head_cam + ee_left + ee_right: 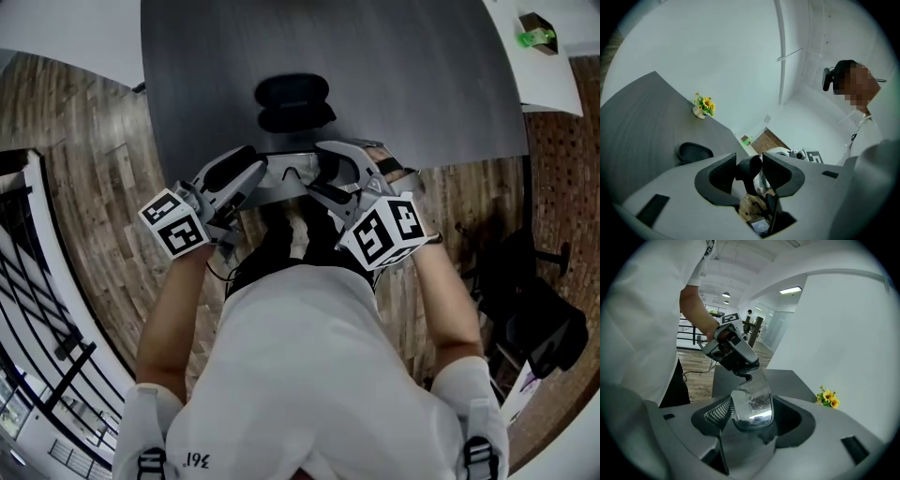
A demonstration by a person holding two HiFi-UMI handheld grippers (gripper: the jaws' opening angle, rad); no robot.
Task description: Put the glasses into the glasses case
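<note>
Clear-lensed glasses (292,172) hang in the air between my two grippers, just off the near edge of the grey table (375,84). In the head view my left gripper (255,180) holds their left end and my right gripper (330,178) their right end. In the left gripper view, the jaws of the left gripper (750,169) are shut on a dark end piece of the frame (749,174). In the right gripper view, a lens (753,400) fills the gap between the jaws of the right gripper (753,412). The black glasses case (292,101) lies open on the table beyond, also visible as a dark shell (695,152).
A small pot of yellow flowers (704,106) stands at the table's far edge. A white table (548,56) with a green object (536,37) is at the upper right. A black chair (539,323) stands on the wooden floor at right, a railing (37,309) at left.
</note>
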